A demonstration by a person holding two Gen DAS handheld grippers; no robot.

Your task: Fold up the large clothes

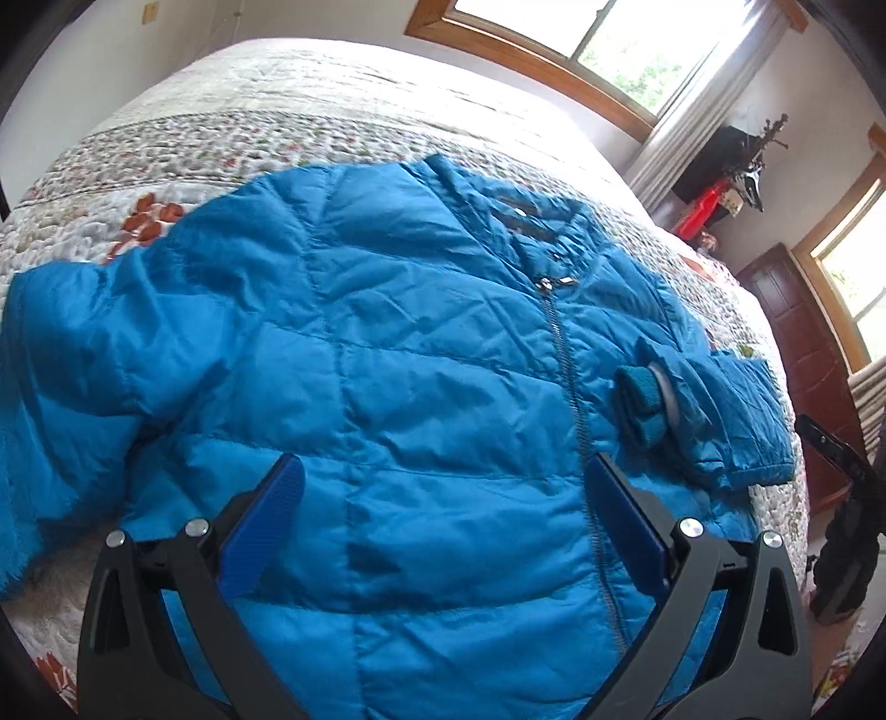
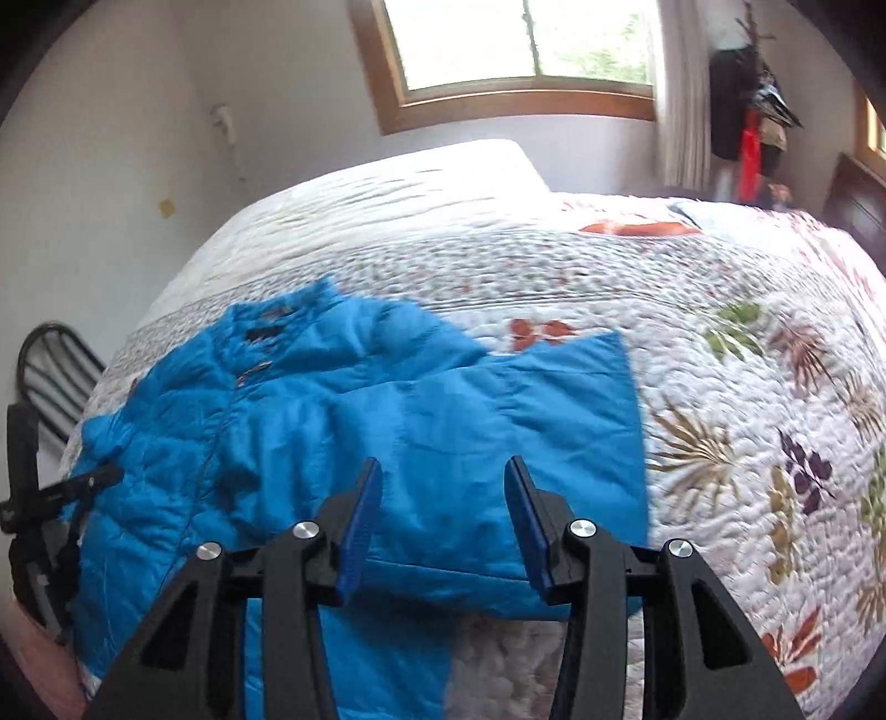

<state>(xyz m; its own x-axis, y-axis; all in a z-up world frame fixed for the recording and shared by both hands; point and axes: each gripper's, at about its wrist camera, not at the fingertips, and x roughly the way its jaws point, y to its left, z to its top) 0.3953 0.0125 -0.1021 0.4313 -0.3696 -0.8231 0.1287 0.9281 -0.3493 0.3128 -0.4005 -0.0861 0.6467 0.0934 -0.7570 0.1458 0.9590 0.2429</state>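
Note:
A bright blue puffer jacket (image 1: 421, 354) lies front up on the bed, zipped, collar at the far end. One sleeve (image 1: 714, 410) is folded onto the chest, its knit cuff showing; the other sleeve (image 1: 61, 354) spreads out to the left. My left gripper (image 1: 443, 482) is open and empty above the jacket's lower front. In the right wrist view the jacket (image 2: 310, 421) lies left of centre with a sleeve (image 2: 559, 410) stretched out to the right. My right gripper (image 2: 443, 487) is open and empty just above that sleeve. The left gripper (image 2: 83, 482) shows at the left edge.
The bed has a white floral quilt (image 2: 720, 387). A wall with windows (image 2: 520, 50) stands behind it. A coat rack with hanging items (image 2: 753, 127) is at the far right. A dark wooden door (image 1: 797, 343) is to the right. A dark chair (image 2: 50, 365) stands at the left.

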